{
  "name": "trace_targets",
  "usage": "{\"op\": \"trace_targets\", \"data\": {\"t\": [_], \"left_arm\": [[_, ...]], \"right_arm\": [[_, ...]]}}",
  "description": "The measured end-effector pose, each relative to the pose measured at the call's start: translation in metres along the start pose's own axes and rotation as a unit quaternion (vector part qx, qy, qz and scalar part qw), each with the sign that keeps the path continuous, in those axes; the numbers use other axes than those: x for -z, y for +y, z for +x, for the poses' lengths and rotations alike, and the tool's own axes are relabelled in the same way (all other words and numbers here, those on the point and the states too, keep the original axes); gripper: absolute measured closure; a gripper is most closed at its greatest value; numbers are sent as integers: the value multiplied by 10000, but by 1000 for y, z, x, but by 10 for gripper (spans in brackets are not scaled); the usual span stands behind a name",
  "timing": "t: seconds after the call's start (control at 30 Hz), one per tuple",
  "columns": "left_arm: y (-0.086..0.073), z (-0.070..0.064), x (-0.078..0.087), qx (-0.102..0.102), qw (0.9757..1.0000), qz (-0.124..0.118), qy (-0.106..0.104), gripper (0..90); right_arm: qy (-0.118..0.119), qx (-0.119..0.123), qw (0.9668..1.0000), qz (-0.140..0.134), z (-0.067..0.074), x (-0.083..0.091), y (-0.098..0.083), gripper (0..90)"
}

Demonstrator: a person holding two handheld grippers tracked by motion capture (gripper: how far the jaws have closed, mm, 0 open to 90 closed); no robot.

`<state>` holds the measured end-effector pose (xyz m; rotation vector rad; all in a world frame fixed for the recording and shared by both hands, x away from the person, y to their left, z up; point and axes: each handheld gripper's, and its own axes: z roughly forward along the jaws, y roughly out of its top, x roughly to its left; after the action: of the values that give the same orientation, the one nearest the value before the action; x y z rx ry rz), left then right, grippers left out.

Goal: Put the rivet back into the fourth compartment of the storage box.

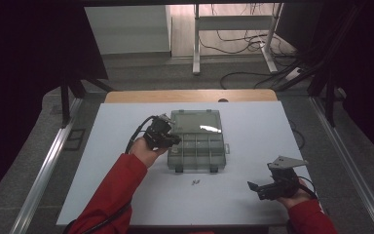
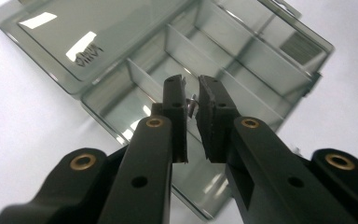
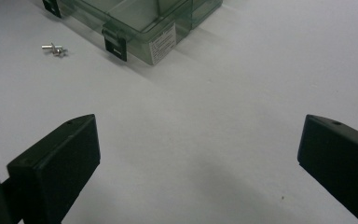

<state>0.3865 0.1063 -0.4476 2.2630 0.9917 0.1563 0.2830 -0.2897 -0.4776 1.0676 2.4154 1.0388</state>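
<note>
The left hand-held gripper (image 2: 192, 93) is clenched on a small metal screw (image 2: 192, 105), pinched between its jaw tips and held over the left compartments of the open, smoky-clear organiser box (image 1: 196, 146) at the middle of the table (image 1: 253, 195), probably so it can be dropped in. Near the right edge, the right hand-held gripper (image 1: 254, 186) rests with jaws spread and empty, clear of the box. A few more screws (image 1: 195, 183) lie on the table just in front of the box, likely awaiting sorting.
</note>
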Motion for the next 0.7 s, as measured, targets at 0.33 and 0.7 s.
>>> {"op": "trace_targets", "data": {"t": [0.33,0.7], "left_arm": [[-1,18,-24,254,9996,62,131,822],[-5,23,-28,341,9993,42,148,734]], "right_arm": [[-23,24,10000,18,0,0,0,0],[-17,60,10000,61,0,0,-1,0]]}}
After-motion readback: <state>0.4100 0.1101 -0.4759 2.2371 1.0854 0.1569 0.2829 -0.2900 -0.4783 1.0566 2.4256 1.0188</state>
